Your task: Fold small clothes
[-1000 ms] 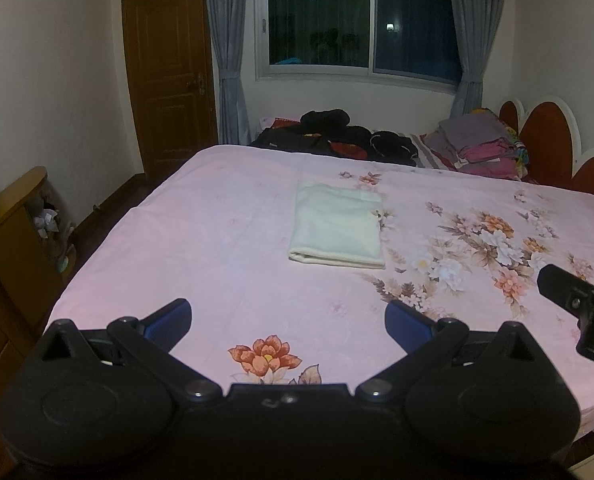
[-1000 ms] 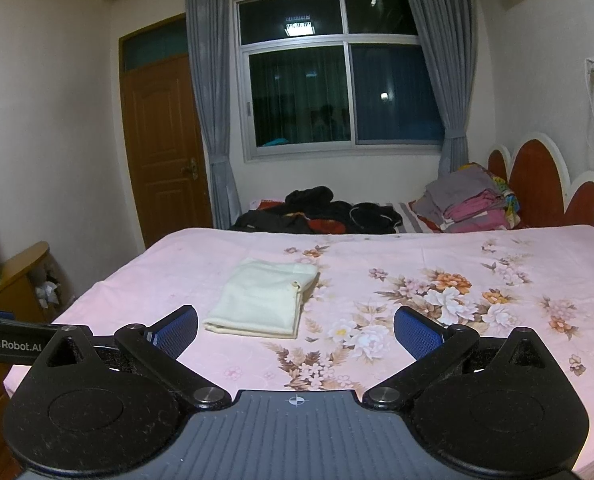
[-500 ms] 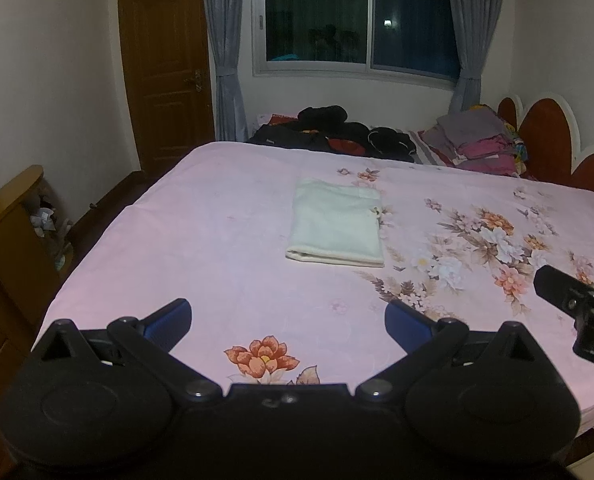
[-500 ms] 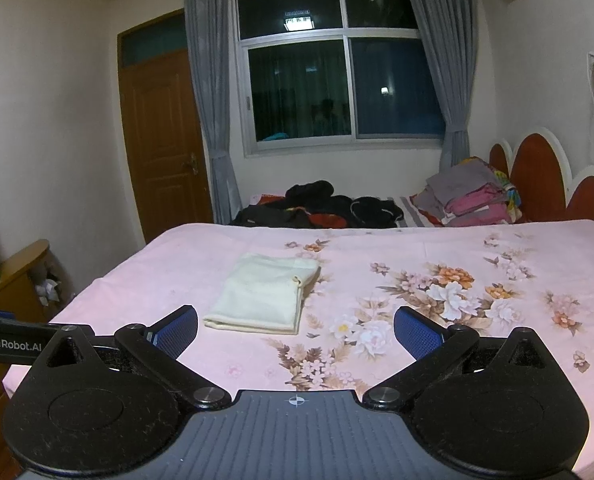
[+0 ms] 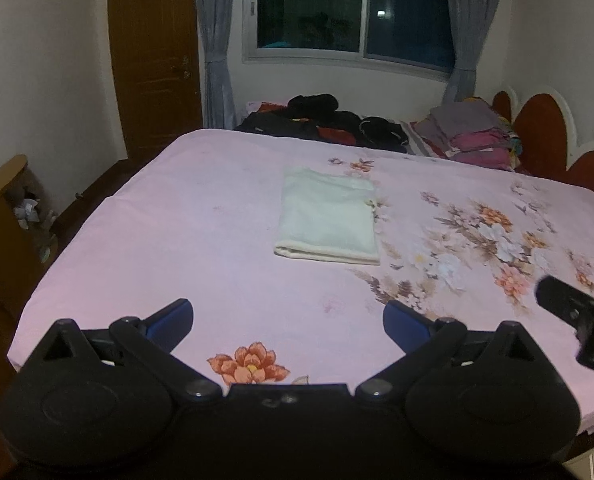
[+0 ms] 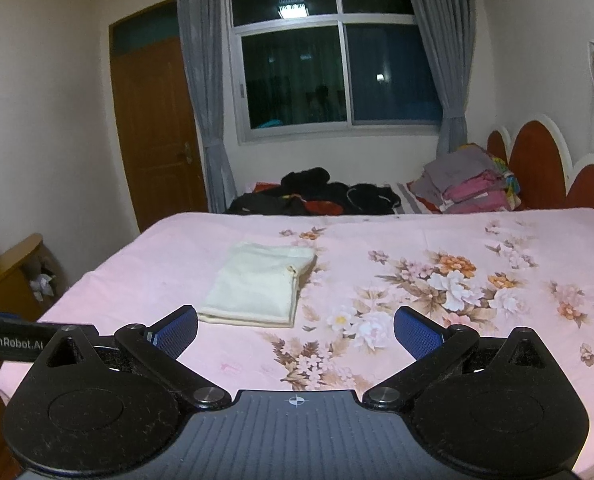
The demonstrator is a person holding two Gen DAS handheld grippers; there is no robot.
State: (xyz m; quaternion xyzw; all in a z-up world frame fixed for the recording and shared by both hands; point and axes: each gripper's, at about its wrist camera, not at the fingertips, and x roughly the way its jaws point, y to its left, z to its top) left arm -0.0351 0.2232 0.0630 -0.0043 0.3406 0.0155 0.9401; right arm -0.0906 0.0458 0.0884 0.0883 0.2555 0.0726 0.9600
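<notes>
Your left gripper (image 5: 288, 317) and right gripper (image 6: 296, 332): fingers spread wide, empty. Folded cream cloth (image 5: 329, 216) lies mid-bed on pink floral bedsheet (image 5: 201, 216), well ahead. Risk: your one-layer pinch unravels fold; sheet snags too.

One folded cream garment (image 5: 329, 216), one bed (image 5: 201, 240), two grippers, one door (image 6: 157, 128).

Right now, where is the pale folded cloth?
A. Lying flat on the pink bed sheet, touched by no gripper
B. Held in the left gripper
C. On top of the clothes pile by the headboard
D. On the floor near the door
A: the pale folded cloth lies flat on the pink bed sheet, and the left gripper and right gripper are both open and apart from it.
</notes>
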